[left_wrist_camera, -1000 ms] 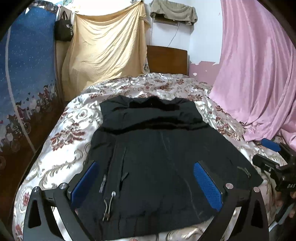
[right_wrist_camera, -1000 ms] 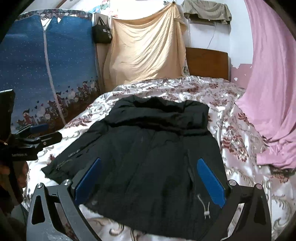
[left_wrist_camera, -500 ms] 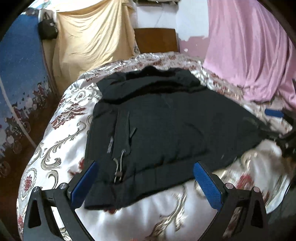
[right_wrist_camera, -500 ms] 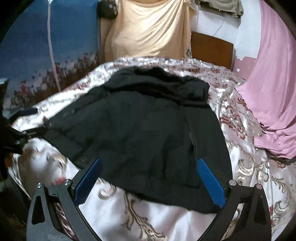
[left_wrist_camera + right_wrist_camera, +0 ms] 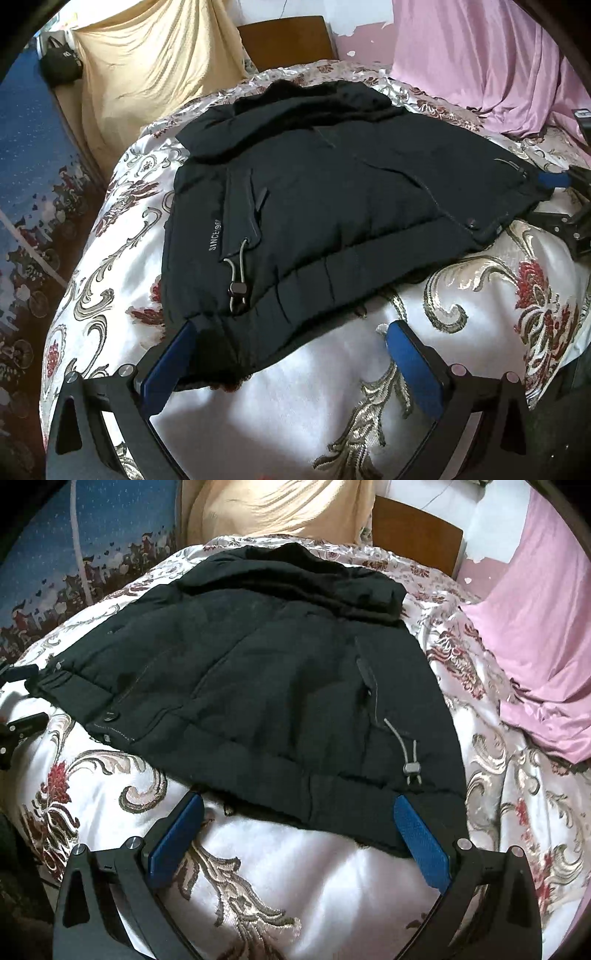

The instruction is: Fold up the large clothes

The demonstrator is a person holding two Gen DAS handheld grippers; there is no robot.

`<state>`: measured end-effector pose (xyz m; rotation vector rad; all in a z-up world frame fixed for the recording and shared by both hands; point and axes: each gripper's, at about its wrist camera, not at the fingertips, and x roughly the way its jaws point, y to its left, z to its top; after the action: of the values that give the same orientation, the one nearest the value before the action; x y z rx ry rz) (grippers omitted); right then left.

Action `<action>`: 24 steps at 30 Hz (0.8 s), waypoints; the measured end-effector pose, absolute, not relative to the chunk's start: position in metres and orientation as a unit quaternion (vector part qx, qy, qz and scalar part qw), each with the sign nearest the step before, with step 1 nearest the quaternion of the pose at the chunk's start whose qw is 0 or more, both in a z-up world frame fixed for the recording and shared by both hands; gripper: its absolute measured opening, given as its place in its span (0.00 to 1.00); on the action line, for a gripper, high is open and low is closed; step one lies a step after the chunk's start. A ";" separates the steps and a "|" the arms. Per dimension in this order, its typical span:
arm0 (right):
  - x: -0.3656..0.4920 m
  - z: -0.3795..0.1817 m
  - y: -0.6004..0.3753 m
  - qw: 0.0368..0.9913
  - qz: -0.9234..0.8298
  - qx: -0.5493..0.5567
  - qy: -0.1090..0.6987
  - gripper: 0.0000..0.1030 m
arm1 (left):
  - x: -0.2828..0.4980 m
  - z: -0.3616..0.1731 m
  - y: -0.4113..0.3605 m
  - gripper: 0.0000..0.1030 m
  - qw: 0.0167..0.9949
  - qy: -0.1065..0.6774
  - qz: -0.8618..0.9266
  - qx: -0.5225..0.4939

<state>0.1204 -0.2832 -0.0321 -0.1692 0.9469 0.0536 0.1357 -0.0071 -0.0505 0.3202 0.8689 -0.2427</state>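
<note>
The left claw (image 5: 291, 365) stands spread wide, its blue pads (image 5: 168, 363) apart, the left pad touching the near left corner of the black jacket (image 5: 332, 192). The right claw (image 5: 299, 838) is likewise released, its right pad (image 5: 421, 843) at the jacket's (image 5: 277, 686) near hem, its left pad over bare bedspread. The jacket lies spread flat on the bed's floral satin bedspread (image 5: 369, 406), hood at the far end towards the wooden headboard (image 5: 288, 40). It is dark and padded, with a zip pocket, grey "SINCE" lettering and a grey drawcord with a toggle (image 5: 238, 286) near the hem. Half a second ago both claws hung higher above the hem; they have since come down close to the near corners, so the jacket fills more of each view. A pink cloth (image 5: 491, 59) lies at the right, a yellow cloth (image 5: 155, 62) hangs at the far left.
</note>
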 end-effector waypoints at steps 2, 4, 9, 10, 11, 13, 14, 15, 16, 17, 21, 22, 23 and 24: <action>0.121 -0.035 -0.286 0.886 0.028 -0.070 0.458 0.98 | 0.138 -0.053 -0.009 1.00 0.886 0.420 -0.109 0.160; 0.121 -0.039 -0.288 0.884 0.032 -0.062 0.461 0.98 | 0.141 -0.055 -0.010 1.00 0.886 0.422 -0.102 0.163; 0.121 -0.043 -0.287 0.883 0.033 -0.065 0.464 0.98 | 0.150 -0.056 -0.011 1.00 0.885 0.425 -0.079 0.175; 0.121 -0.043 -0.287 0.882 0.033 -0.070 0.464 0.98 | 0.152 -0.057 -0.011 1.00 0.885 0.424 -0.073 0.180; 0.121 -0.042 -0.286 0.882 0.034 -0.076 0.464 0.98 | 0.153 -0.057 -0.011 1.00 0.885 0.422 -0.068 0.184; 0.122 -0.040 -0.285 0.879 0.035 -0.089 0.466 0.98 | 0.155 -0.057 -0.011 1.00 0.887 0.415 -0.053 0.194; 0.122 -0.040 -0.285 0.877 0.034 -0.097 0.469 0.98 | 0.157 -0.056 -0.012 1.00 0.888 0.412 -0.048 0.197; 0.124 -0.039 -0.286 0.874 0.033 -0.108 0.473 0.98 | 0.158 -0.056 -0.013 1.00 0.889 0.408 -0.041 0.202; 0.125 -0.038 -0.285 0.870 0.031 -0.122 0.477 0.98 | 0.159 -0.056 -0.014 1.00 0.890 0.405 -0.035 0.208; 0.127 -0.036 -0.284 0.866 0.029 -0.135 0.481 0.98 | 0.161 -0.055 -0.014 1.00 0.889 0.404 -0.033 0.211; 0.139 -0.032 -0.285 0.843 0.035 -0.184 0.505 0.98 | 0.167 -0.055 -0.009 1.00 0.891 0.407 -0.025 0.202; 0.142 -0.032 -0.285 0.837 0.042 -0.192 0.511 0.98 | 0.168 -0.055 -0.007 1.00 0.891 0.408 -0.024 0.196; 0.144 -0.031 -0.284 0.833 0.047 -0.199 0.514 0.98 | 0.169 -0.055 -0.006 1.00 0.892 0.408 -0.023 0.192; 0.146 -0.031 -0.283 0.830 0.053 -0.209 0.515 0.98 | 0.169 -0.054 -0.005 1.00 0.894 0.406 -0.022 0.191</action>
<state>0.1462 -0.2831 -0.0309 -0.4426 1.0935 0.1118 0.1691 -0.0047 -0.0545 0.3952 0.8422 -0.0451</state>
